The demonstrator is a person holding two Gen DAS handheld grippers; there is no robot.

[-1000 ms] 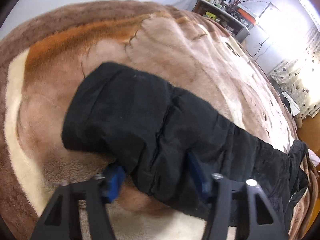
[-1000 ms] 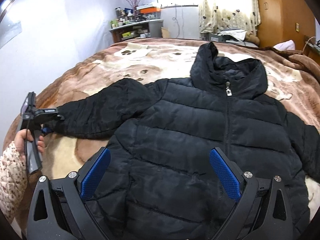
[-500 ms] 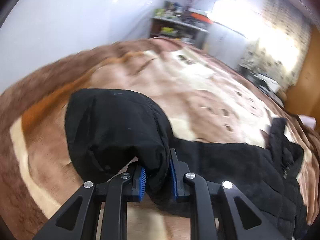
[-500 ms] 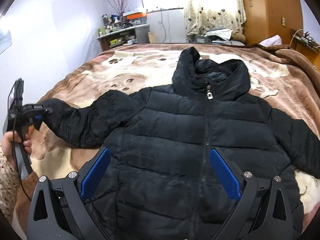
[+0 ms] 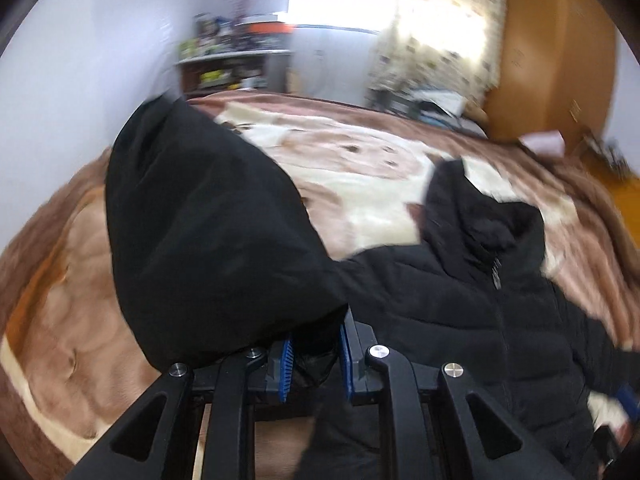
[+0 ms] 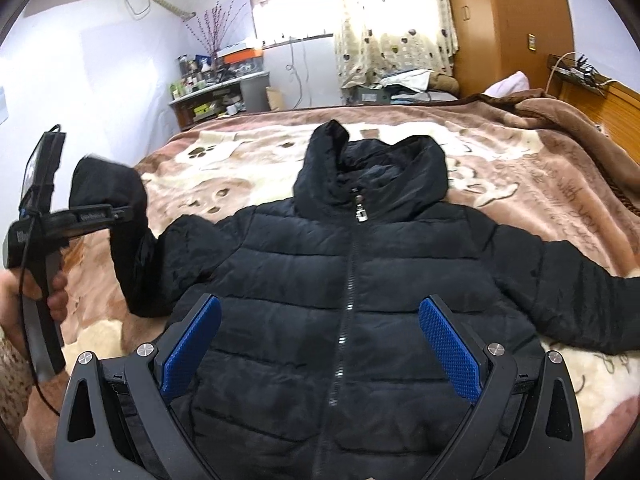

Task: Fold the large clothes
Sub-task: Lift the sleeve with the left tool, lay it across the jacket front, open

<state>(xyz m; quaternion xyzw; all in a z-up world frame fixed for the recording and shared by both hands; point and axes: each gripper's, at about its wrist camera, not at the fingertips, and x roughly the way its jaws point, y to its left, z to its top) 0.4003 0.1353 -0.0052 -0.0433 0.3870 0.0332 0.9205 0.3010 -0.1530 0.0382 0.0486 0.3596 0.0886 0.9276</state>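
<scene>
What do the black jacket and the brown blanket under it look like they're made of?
Jacket: likely a thin synthetic shell over padding; stitched horizontal puffy bands, slight sheen, metal-looking zipper.
Blanket: probably plush fleece; fuzzy matte pile with a printed paw pattern.

Black puffer jacket [image 6: 344,304], sleeve [image 6: 120,216] lifted

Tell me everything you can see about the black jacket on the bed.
The black jacket is a quilted, puffy hooded coat, zipped shut, lying face up on the brown plush blanket. Its hood points toward the window. One sleeve lies flat and outstretched; the other sleeve's cuff is lifted, pinched in the left hand-held gripper.
</scene>
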